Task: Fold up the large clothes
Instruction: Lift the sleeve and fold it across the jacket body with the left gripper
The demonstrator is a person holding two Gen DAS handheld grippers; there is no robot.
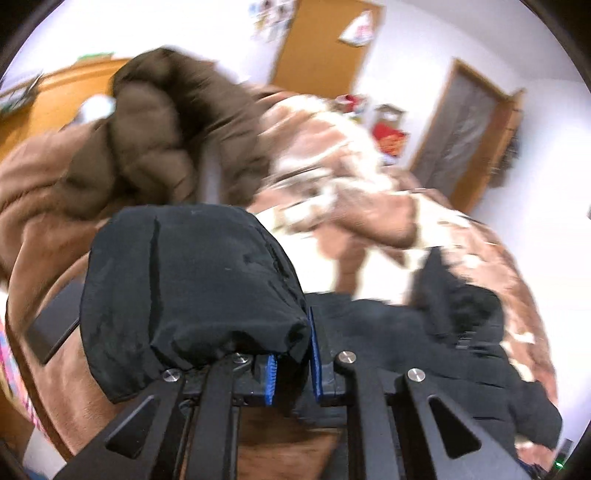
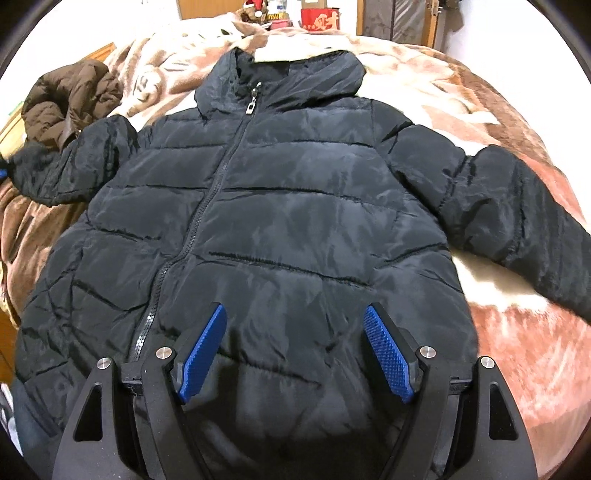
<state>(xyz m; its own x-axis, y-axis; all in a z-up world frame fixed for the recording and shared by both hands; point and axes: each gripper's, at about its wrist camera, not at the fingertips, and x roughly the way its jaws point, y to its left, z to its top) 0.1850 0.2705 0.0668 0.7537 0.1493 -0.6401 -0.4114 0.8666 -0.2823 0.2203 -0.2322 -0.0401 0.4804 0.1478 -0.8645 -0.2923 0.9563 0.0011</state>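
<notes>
A black puffer jacket (image 2: 280, 221) lies face up, zipped, on a brown and cream blanket (image 2: 509, 332) on a bed. Its right sleeve (image 2: 524, 218) lies stretched out to the right. Its left sleeve (image 2: 74, 162) reaches left toward a bit of blue pad at the frame edge. My left gripper (image 1: 293, 365) is shut on the cuff of that black sleeve (image 1: 192, 288), which drapes over its left finger. The rest of the jacket (image 1: 424, 350) lies to its right. My right gripper (image 2: 295, 354) is open and empty, hovering over the jacket's lower front.
A dark brown puffer coat (image 2: 70, 99) lies crumpled at the bed's far left, also in the left wrist view (image 1: 166, 129). Red boxes and small items (image 2: 317, 18) stand beyond the bed's head. A wooden door (image 1: 325, 40) and wardrobe (image 1: 465, 133) stand behind.
</notes>
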